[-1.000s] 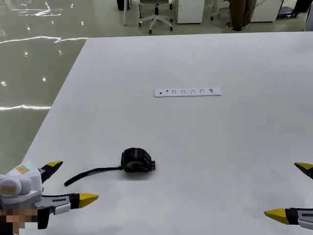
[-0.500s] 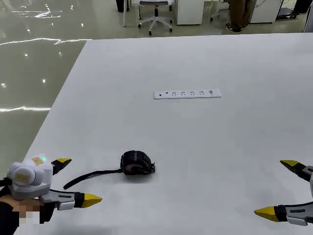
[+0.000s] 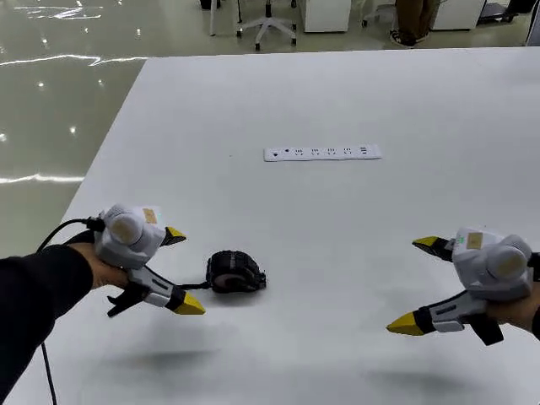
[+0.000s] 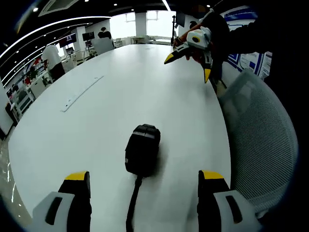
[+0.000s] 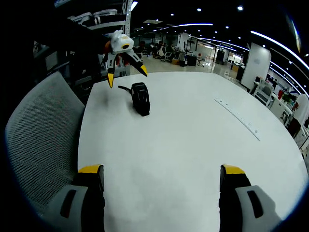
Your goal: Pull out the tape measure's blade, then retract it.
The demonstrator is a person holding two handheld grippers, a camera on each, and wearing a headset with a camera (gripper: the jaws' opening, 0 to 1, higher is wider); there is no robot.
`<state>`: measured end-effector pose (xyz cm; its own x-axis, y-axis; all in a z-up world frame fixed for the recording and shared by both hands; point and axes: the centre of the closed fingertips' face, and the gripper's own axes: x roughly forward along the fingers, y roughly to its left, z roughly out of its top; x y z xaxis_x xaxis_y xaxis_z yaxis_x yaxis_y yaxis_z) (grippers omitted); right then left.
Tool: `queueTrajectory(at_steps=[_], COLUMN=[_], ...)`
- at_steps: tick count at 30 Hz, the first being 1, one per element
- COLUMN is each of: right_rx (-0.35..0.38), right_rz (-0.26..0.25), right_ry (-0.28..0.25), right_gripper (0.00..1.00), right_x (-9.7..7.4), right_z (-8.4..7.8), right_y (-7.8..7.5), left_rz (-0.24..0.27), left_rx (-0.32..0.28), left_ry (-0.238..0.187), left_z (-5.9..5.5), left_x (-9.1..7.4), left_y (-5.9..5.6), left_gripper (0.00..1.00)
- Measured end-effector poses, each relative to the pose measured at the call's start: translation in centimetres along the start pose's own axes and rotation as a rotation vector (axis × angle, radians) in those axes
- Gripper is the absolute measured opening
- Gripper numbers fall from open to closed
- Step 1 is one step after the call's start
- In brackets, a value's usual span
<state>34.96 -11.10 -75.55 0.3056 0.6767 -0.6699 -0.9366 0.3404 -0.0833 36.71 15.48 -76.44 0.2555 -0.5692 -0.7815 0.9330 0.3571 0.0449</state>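
A black tape measure lies on the white table with its black strap trailing left. My left gripper is open just left of it, above the strap, its yellow tips spread. In the left gripper view the tape measure sits just ahead between the open jaws, with its strap running back toward me. My right gripper is open at the right, well apart from the tape measure. The right gripper view shows the tape measure far off, beside the left gripper.
A white power strip lies farther back on the table. The table's left edge drops to a glossy floor. A mesh office chair stands by the near edge. Office chairs and desks stand beyond the far edge.
Both grippers have risen and moved inward over the table. The left one has closed in on the tape measure's strap side. The tape measure has stayed put.
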Motion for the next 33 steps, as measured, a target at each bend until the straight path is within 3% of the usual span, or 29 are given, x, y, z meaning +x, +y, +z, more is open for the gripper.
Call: queueTrajectory(at_steps=[6, 8, 9, 11, 15, 18, 21, 23, 24, 25, 27, 31, 33], right_rx=[-0.048, -0.065, -0.066, -0.071, -0.116, -0.160, -0.180, -0.182, -0.186, -0.187, -0.174, -0.142, -0.144], right_rz=[0.054, 0.071, 0.086, 0.106, 0.160, 0.203, 0.227, 0.247, 0.253, 0.258, 0.260, 0.272, 0.264], right_ry=[0.022, 0.039, 0.050, 0.062, 0.054, 0.064, 0.062, 0.069, 0.070, 0.072, 0.089, 0.084, 0.083], right_gripper=[0.94, 0.92, 0.90, 0.88, 0.83, 0.82, 0.79, 0.79, 0.78, 0.76, 0.71, 0.62, 0.58], right_x=[2.3, 3.3, 3.7, 4.9, 7.5, 9.0, 10.5, 11.5, 11.8, 12.4, 13.2, 14.3, 15.1], right_z=[1.5, 2.0, 2.0, 2.6, 4.5, 5.5, 6.6, 7.1, 7.2, 7.2, 7.0, 7.3, 7.5], right_y=[-0.9, -1.0, -1.2, -1.2, -0.3, 0.7, 1.6, 2.3, 2.4, 2.6, 2.7, 3.2, 3.4], left_rz=[-0.027, -0.052, -0.055, -0.057, -0.076, -0.112, -0.111, -0.146, -0.139, -0.133, -0.138, -0.151, -0.148], left_rx=[0.063, 0.069, 0.079, 0.079, 0.140, 0.140, 0.173, 0.195, 0.262, 0.300, 0.265, 0.282, 0.262], left_ry=[0.048, 0.063, 0.101, 0.132, 0.178, 0.156, 0.179, 0.205, 0.188, 0.210, 0.209, 0.204, 0.198], left_z=[1.7, 2.0, 1.6, 1.4, 0.8, 1.3, 1.1, 0.7, 0.9, 0.5, 0.6, 0.5, 0.6], left_x=[2.0, 3.0, 3.3, 4.5, 5.8, 6.2, 6.8, 6.7, 6.9, 6.6, 6.5, 6.5, 6.4], left_y=[0.6, 0.4, 0.4, 0.6, 0.8, 0.0, 0.3, -0.5, -0.2, -0.2, -0.2, -0.2, -0.2], left_gripper=[0.89, 0.84, 0.80, 0.72, 0.65, 0.57, 0.50, 0.35, 0.35, 0.35, 0.34, 0.34, 0.34])
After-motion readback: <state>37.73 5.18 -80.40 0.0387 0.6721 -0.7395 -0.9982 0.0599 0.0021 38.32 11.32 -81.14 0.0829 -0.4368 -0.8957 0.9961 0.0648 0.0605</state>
